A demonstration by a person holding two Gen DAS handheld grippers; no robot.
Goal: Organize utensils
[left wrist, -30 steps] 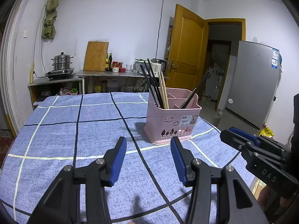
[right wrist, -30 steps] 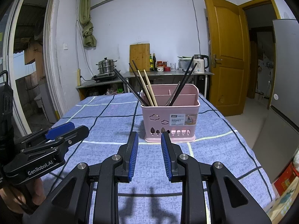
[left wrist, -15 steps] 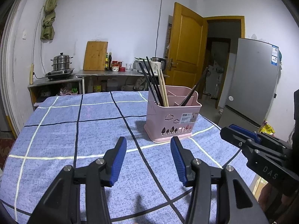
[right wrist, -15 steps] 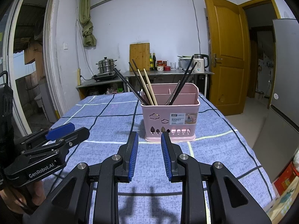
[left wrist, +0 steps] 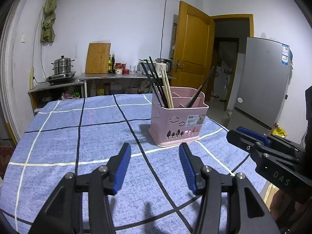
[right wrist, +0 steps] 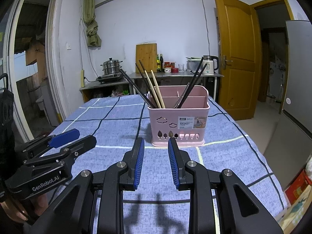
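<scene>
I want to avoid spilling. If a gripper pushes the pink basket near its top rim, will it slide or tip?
The pink basket probably tips: it looks tall, thin-walled and light. The black chopsticks lean far above its rim, likely adding top weight. The blue tablecloth may grip its base, so pushing low seems safer.

A utensil basket stands on the tabletop, right of its middle. Chopsticks lean in its left compartment, more chopsticks in a middle one. Both grippers hover over the near edge, the left gripper left of the right gripper. A counter stands far behind.
</scene>
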